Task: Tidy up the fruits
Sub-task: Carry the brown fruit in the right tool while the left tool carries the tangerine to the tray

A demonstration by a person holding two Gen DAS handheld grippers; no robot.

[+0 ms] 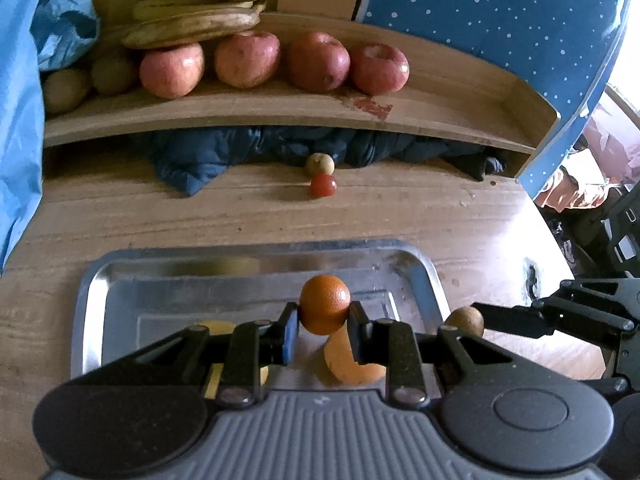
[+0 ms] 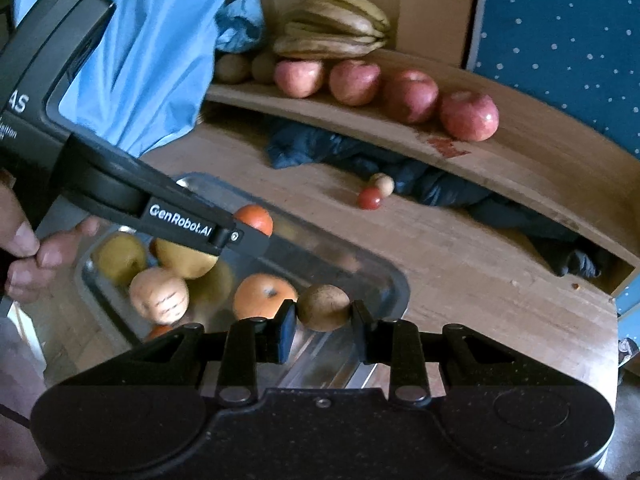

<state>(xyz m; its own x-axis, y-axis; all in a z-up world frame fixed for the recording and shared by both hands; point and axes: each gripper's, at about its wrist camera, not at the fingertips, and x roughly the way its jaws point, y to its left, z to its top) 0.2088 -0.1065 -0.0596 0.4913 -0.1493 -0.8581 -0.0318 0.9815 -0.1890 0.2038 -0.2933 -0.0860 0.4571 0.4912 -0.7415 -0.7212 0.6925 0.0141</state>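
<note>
pinching a round orange (image 1: 324, 309), the left gripper (image 1: 323, 330) is hanging over the metal tray (image 1: 132, 276). the right gripper (image 2: 323, 316) is clamping a kiwi (image 2: 323, 306), its long axis lying across the fingers.

This is looking like a lived-in home: a wooden counter (image 1: 200, 216) is carrying a low wooden shelf (image 1: 280, 108) of apples (image 1: 172, 70) and bananas (image 1: 196, 12). What is probably a dark jacket (image 1: 208, 160) is lying bunched under the shelf.

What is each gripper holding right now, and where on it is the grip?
The left gripper pinches a small orange at its two sides. The right gripper pinches a brown kiwi the same way, at its sides.
</note>
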